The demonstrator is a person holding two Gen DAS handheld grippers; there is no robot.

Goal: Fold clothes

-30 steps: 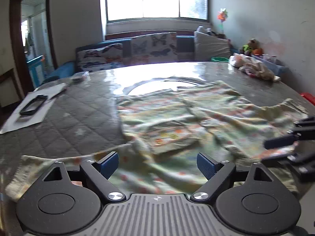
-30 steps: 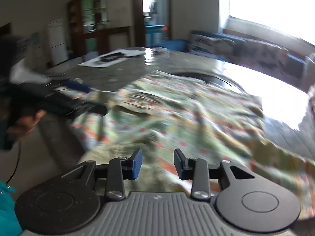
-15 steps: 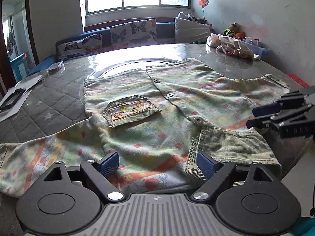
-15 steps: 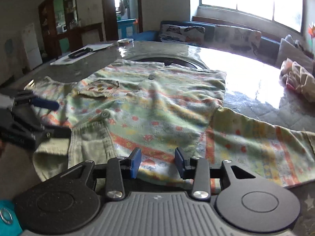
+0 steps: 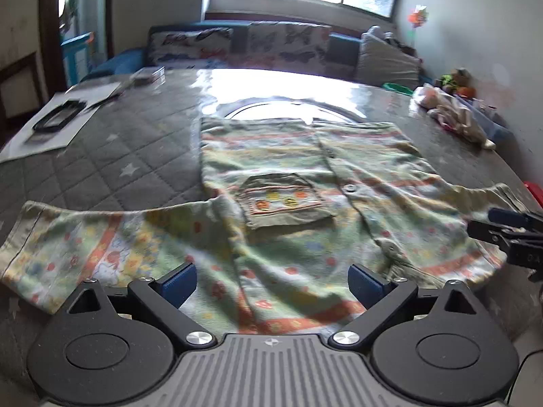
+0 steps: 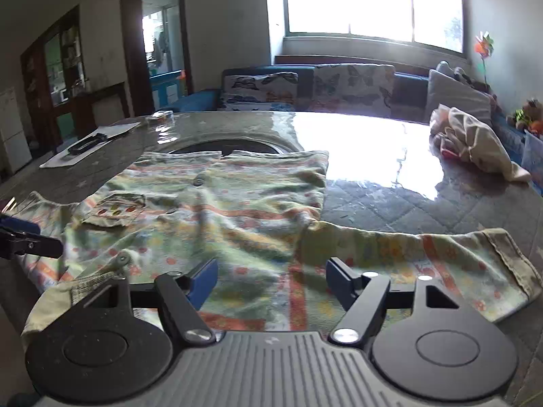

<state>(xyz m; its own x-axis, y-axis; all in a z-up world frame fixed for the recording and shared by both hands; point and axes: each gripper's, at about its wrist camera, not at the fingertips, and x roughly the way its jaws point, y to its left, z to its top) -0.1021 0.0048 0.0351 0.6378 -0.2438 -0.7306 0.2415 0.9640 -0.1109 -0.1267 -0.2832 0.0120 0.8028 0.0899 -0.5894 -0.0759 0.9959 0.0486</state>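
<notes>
A small green patterned button shirt [image 5: 305, 183] lies spread flat on the quilted table, chest pocket [image 5: 285, 203] up, collar towards me, sleeves out to both sides. It also shows in the right wrist view [image 6: 237, 203]. My left gripper [image 5: 271, 281] is open and empty just above the shirt's near edge. My right gripper [image 6: 271, 281] is open and empty above the collar side, near the right sleeve [image 6: 441, 257]. Each gripper shows at the edge of the other's view: the right one [image 5: 509, 234], the left one [image 6: 23, 237].
The grey quilted table [image 5: 118, 156] holds a paper sheet with a black phone-like object [image 5: 57, 122] at far left and a bundle of pale clothes [image 6: 475, 142] at far right. A sofa with butterfly cushions [image 6: 339, 81] stands behind.
The shirt has gone from being bunched and moving to lying flat. My right gripper has opened wider. Both grippers have drawn back over the near edge.
</notes>
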